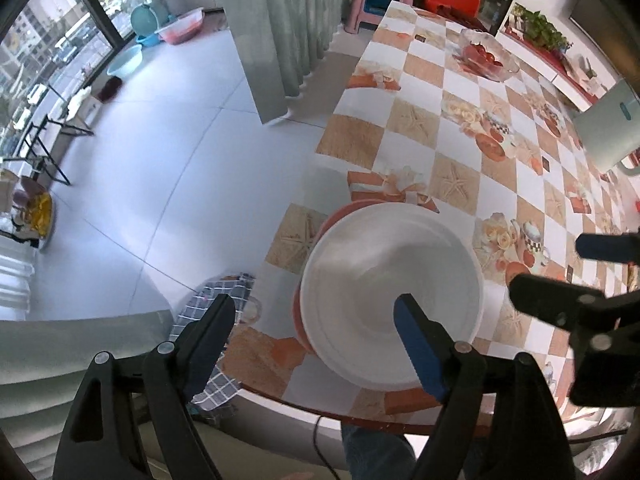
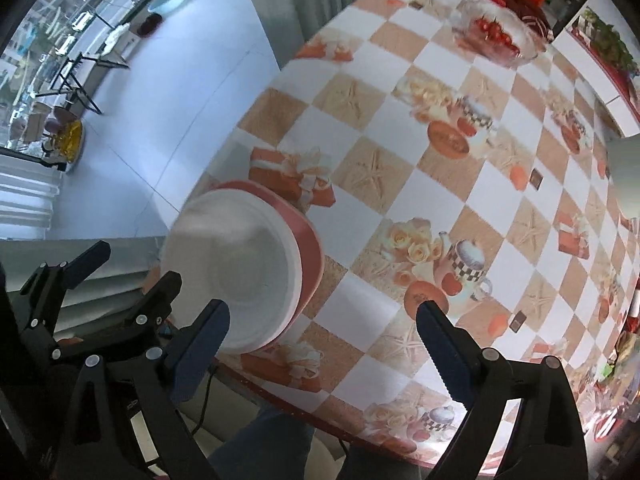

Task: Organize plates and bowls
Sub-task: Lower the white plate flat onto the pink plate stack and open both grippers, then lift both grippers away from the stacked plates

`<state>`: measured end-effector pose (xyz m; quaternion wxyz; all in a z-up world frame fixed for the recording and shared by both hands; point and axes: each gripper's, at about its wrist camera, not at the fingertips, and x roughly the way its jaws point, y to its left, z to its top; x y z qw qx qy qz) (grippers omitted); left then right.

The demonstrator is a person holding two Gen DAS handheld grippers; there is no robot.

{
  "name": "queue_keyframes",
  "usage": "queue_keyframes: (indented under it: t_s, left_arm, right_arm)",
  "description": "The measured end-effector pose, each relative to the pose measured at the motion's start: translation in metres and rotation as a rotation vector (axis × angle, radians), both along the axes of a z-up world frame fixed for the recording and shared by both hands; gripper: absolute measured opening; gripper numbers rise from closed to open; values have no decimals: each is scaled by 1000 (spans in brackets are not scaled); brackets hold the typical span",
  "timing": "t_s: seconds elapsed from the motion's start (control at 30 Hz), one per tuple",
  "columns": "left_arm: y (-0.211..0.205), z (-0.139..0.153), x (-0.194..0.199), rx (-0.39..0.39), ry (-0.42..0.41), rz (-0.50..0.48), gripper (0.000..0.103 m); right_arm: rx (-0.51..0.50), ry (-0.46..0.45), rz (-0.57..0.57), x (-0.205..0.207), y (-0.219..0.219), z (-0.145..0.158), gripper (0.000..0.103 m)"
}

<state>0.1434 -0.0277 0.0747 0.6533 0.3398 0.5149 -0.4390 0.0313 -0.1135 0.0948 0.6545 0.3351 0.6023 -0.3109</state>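
A white bowl [image 1: 384, 280] sits nested in a pink dish [image 1: 334, 216] near the table's front left corner. The stack also shows in the right wrist view, white bowl [image 2: 236, 264] inside the pink dish [image 2: 310, 248]. My left gripper [image 1: 316, 324] is open and empty just above the stack's near edge. My right gripper [image 2: 324, 340] is open and empty over the tablecloth, to the right of the stack. The right gripper also shows in the left wrist view [image 1: 560, 276], open.
The table [image 1: 460, 128] carries a chequered orange and white cloth. A glass bowl of red fruit [image 1: 486, 54] stands at the far end. A pale green jug [image 1: 608, 124] stands at the right. A chequered cloth [image 1: 216, 320] hangs below the table's left edge.
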Motion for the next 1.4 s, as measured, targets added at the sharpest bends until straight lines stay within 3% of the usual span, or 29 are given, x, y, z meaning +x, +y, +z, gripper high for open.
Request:
queue_keyframes:
  t_s: [0.1, 0.17, 0.23, 0.37, 0.73, 1.4]
  left_arm:
    - [2, 12, -2, -21, 29, -27, 86]
    - [2, 18, -5, -20, 41, -44, 94]
    - [4, 24, -8, -23, 36, -58, 94]
    - [8, 31, -11, -16, 45, -65, 94]
    - [18, 41, -27, 24, 10, -87, 94]
    - [23, 54, -34, 13, -39, -88, 94]
  right_arm:
    - [-45, 3, 33, 0, 5, 12, 95]
    - [-66, 2, 51, -2, 8, 18, 95]
    - [-83, 9, 62, -2, 10, 22, 102]
    - [-118, 35, 81, -1, 14, 27, 103]
    - [-109, -19, 85, -6, 25, 40, 103]
    - [-117, -22, 122, 1, 38, 45, 103]
